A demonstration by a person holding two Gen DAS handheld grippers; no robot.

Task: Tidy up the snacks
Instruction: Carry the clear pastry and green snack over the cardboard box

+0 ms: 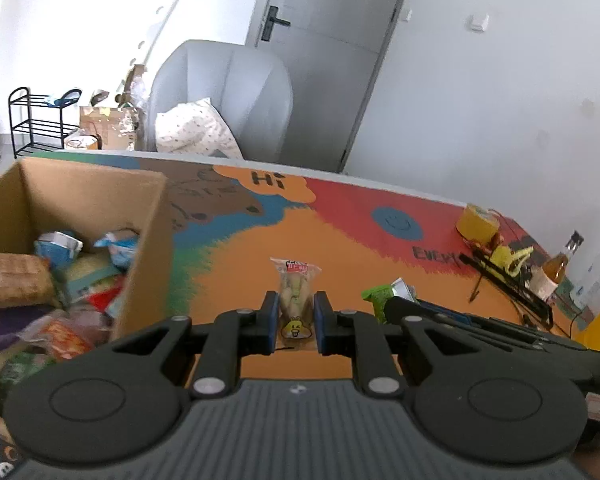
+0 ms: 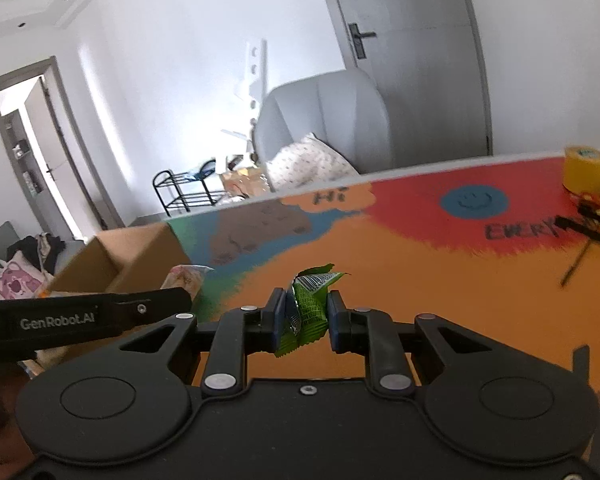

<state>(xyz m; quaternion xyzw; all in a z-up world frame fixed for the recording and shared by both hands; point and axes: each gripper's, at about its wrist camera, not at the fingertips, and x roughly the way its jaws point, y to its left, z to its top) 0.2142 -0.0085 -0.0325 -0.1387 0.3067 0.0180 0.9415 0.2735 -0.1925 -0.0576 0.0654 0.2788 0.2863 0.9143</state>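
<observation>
My left gripper [image 1: 296, 322] is shut on a clear snack packet [image 1: 295, 300] with a red label and a yellow cartoon face, held just above the colourful table mat [image 1: 340, 248]. A cardboard box [image 1: 92, 184] with several snack packs inside stands to its left. My right gripper [image 2: 303, 320] is shut on a crumpled green snack wrapper [image 2: 310, 308] above the orange part of the mat. The green wrapper [image 1: 378, 296] and right gripper also show at the right in the left wrist view. The box [image 2: 132, 256] and the left gripper's body show at the left in the right wrist view.
A yellow tape roll [image 1: 476, 224], black cables, a yellow object and a glass bottle [image 1: 556, 268] sit at the table's right end. A grey armchair [image 1: 228, 92] with a pillow, a door and a black rack [image 1: 36, 120] stand beyond the table.
</observation>
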